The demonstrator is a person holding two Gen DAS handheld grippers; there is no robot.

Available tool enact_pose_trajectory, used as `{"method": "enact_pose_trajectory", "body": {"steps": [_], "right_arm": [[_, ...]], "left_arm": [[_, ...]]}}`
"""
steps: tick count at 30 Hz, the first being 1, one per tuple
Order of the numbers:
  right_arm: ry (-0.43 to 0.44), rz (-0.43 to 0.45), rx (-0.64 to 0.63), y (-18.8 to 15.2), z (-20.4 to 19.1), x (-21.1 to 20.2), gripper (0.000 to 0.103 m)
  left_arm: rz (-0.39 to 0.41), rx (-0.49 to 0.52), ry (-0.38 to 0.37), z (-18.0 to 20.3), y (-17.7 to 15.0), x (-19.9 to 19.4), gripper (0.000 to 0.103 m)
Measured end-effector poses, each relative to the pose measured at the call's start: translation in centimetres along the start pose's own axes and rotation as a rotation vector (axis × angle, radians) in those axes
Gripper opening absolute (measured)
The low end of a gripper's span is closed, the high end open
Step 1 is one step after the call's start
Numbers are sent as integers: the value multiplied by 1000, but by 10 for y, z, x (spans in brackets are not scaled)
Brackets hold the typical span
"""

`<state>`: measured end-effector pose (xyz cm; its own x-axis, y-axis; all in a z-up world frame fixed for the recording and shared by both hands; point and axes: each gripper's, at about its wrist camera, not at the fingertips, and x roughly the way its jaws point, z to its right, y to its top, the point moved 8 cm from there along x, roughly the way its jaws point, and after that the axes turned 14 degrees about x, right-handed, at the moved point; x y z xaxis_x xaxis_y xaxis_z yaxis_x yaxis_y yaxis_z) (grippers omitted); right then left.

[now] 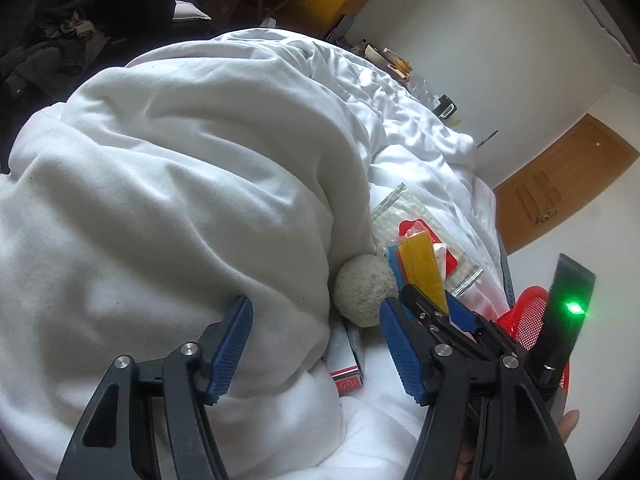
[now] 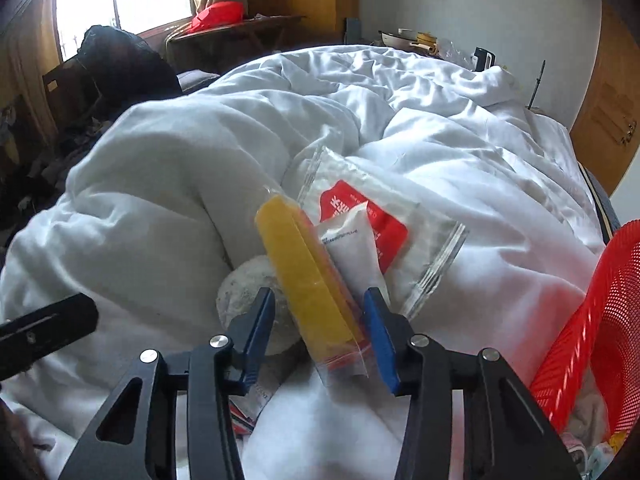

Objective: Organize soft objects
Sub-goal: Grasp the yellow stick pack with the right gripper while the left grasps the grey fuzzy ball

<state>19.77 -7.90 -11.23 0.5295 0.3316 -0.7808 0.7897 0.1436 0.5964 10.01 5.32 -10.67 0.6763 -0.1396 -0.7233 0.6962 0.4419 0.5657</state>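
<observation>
Right gripper [image 2: 320, 320]: around yellow packet [image 2: 308, 280], contact unclear
Left gripper [image 1: 316, 344]: released, over white blanket [image 1: 168, 184]
Ball [image 1: 364, 290]: beside packet
Red basket [image 2: 592, 320]: far right

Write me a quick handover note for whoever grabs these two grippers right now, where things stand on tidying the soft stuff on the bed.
Left gripper: open, empty, hanging over the white blanket.
Right gripper: jaws around the yellow sponge pack, not visibly clamped.
Beside it: grey-white ball, white tube, clear zip bag.
Red mesh basket at the bed's right edge already holds some items.
Left to do: grip the pack, basket it, then the ball and the others.
</observation>
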Motion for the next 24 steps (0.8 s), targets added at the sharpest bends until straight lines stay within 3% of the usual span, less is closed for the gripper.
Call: {"method": "enact_pose_trajectory", "body": {"steps": [4, 11, 17, 24], "right_arm": [[-65, -20, -28, -12, 3, 16, 33], [-51, -23, -23, -25, 12, 7, 27], [-88, -44, -42, -33, 14, 15, 25], [-24, 62, 51, -17, 26, -34, 22]], "left_arm": [[-12, 13, 2, 3, 0, 3, 69], [-37, 56, 9, 10, -4, 9, 69], [-39, 54, 7, 10, -3, 11, 69], [-66, 110, 10, 23, -4, 21, 69]]}}
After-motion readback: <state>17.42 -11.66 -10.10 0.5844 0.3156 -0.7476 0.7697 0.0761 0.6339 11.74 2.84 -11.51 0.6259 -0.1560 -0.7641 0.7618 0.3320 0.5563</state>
